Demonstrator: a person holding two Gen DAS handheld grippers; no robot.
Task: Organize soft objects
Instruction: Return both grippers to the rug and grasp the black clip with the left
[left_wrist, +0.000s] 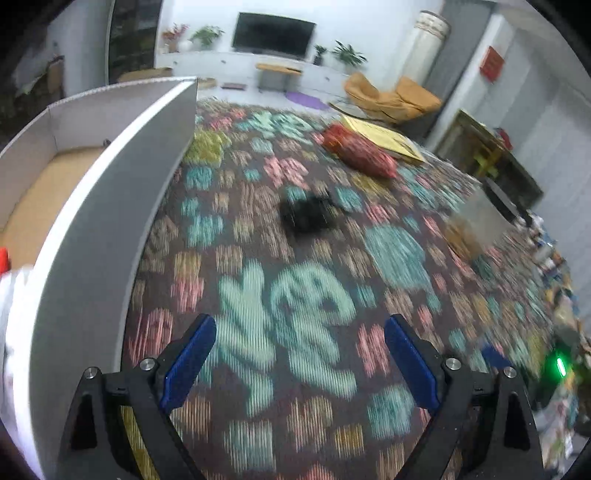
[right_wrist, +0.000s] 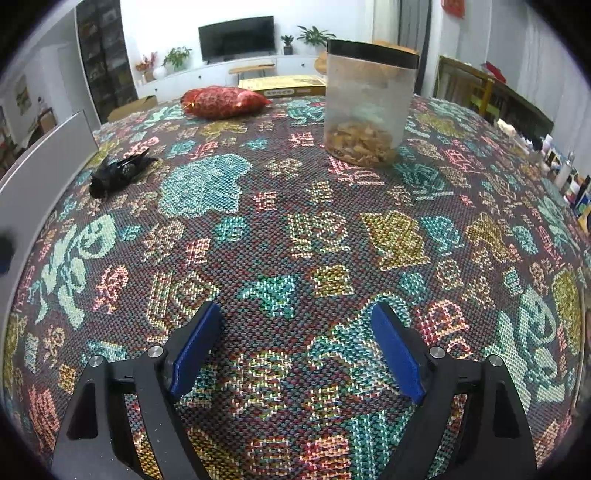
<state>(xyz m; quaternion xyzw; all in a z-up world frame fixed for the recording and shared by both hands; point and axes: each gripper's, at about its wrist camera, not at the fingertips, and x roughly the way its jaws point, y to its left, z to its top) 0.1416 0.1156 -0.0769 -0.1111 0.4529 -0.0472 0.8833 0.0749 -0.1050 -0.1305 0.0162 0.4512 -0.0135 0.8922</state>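
Observation:
A small black soft object (left_wrist: 308, 216) lies on the patterned tablecloth, ahead of my left gripper (left_wrist: 301, 328), which is open with nothing between its blue pads. In the right wrist view the same black object (right_wrist: 118, 171) lies at the far left, well away from my right gripper (right_wrist: 297, 317), also open and empty above the cloth. A red patterned soft bag (left_wrist: 358, 149) (right_wrist: 225, 101) rests at the table's far side. A white cardboard box (left_wrist: 110, 192) (right_wrist: 40, 173) stands at the left, with something white and red in its near corner.
A clear plastic jar (right_wrist: 365, 107) with a black lid and brown pieces inside stands at the far right; it shows blurred in the left view (left_wrist: 476, 225). A flat yellow box (left_wrist: 384, 134) lies behind the red bag. Clutter lines the table's right edge.

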